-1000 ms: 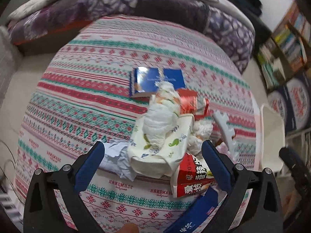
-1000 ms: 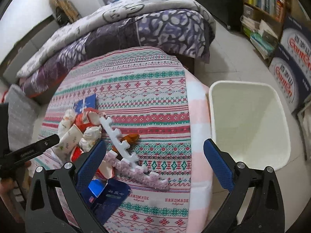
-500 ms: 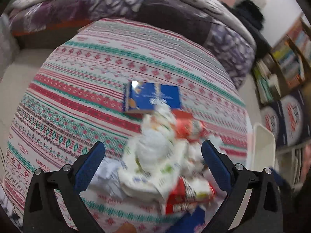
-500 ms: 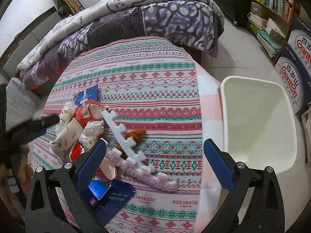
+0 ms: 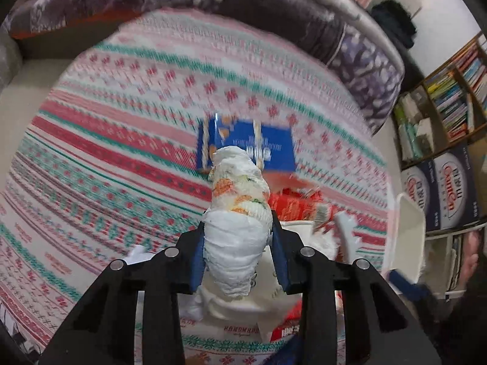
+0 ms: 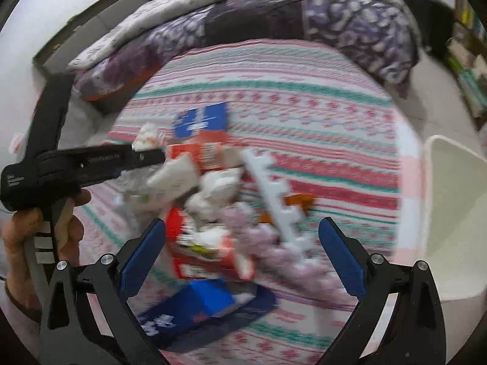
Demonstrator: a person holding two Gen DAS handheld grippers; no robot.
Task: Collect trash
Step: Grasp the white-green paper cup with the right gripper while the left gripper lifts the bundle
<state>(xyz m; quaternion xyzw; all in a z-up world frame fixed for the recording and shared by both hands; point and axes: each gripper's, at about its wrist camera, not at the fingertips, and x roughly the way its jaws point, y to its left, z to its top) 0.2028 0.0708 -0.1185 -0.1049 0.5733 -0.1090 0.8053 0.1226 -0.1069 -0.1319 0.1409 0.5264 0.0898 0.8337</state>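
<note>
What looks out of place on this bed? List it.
A heap of trash lies on the striped bedspread: crumpled tissues, red cartons, blue boxes and a white toothed strip. The white bin stands beside the bed. The left hand-held gripper is closing on a tissue wad.

Crinkled white paper wad (image 5: 236, 243), woven patterned cloth bedspread (image 5: 121, 140), glossy cardboard boxes (image 6: 207, 249).

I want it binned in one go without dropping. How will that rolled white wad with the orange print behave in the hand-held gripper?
The white wad looks soft and crumpled, so it probably squashes as the left hand-held gripper closes on it. It seems light. Most of it sticks out beyond the pads, so it may droop or partly unroll on the way to the bin.
</note>
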